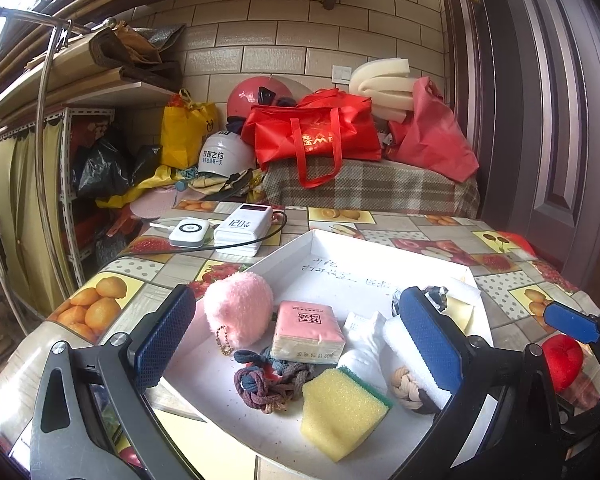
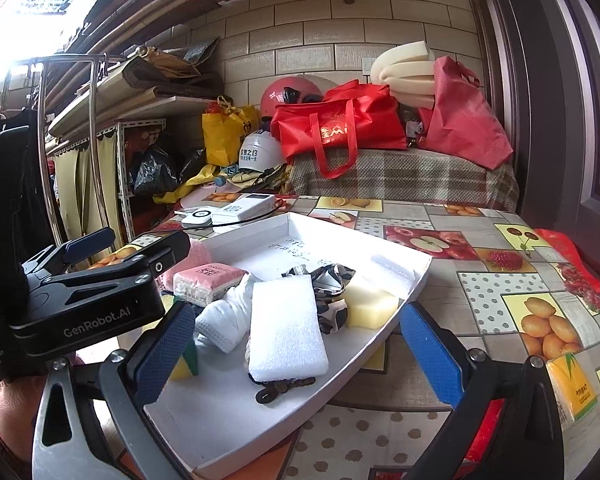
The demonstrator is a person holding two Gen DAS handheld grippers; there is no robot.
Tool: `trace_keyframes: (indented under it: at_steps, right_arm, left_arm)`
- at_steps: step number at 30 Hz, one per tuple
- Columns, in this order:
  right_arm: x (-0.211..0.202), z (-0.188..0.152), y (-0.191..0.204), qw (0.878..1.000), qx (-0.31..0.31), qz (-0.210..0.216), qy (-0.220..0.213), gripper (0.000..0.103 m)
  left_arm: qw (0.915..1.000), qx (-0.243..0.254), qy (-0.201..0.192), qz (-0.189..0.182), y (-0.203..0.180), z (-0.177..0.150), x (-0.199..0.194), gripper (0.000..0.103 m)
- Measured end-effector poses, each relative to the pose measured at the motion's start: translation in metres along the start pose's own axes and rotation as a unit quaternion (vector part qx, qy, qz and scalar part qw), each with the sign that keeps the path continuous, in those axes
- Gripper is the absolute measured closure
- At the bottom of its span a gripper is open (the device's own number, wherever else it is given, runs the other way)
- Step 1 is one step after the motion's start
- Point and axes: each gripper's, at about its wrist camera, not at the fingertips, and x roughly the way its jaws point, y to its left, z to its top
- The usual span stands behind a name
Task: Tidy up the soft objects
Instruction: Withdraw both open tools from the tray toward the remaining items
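The white tray (image 1: 380, 248) already holds most soft things: the pink pompom (image 1: 238, 308) at 9 o'clock, the tissue pack (image 1: 306, 330) in the middle, the yellow sponge (image 1: 340, 412) at 6 o'clock. I judge you are near the end of collecting. A red plush piece (image 1: 562, 360) lies outside the tray, at 3 o'clock. Your left gripper (image 1: 296, 344) and right gripper (image 2: 296, 354) both stand spread wide, holding nothing. Next, bring the right one over that red piece.

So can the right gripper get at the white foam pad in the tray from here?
Probably yes: the white foam pad lies on top, uncovered, directly ahead of the open right gripper.
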Motion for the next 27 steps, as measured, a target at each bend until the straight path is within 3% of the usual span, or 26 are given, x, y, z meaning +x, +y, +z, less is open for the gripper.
trace_keyframes:
  at_steps: [8, 12, 18, 23, 27]
  right_arm:
    - [-0.026, -0.010, -0.007, 1.000, -0.015, 0.011, 0.002, 0.000]
    - [-0.050, -0.018, -0.029, 1.000, -0.006, -0.002, 0.002, 0.000]
    - [-0.087, -0.030, -0.102, 0.996, 0.056, -0.071, 0.014, 0.000]
    - [-0.116, -0.041, -0.185, 0.974, 0.151, -0.166, 0.011, 0.000]
    - [-0.135, -0.045, -0.215, 0.967, 0.171, -0.188, -0.004, 0.000]
  left_arm:
    - [0.9998, 0.018, -0.004, -0.001, -0.008, -0.002, -0.007, 0.000]
    - [0.9992, 0.034, 0.006, -0.022, -0.021, -0.005, -0.012, 0.000]
    - [0.9949, 0.077, 0.023, -0.060, -0.054, -0.011, -0.020, 0.000]
    - [0.9908, 0.107, 0.026, -0.079, -0.082, -0.016, -0.027, 0.000]
    - [0.9871, 0.124, 0.032, -0.097, -0.101, -0.020, -0.031, 0.000]
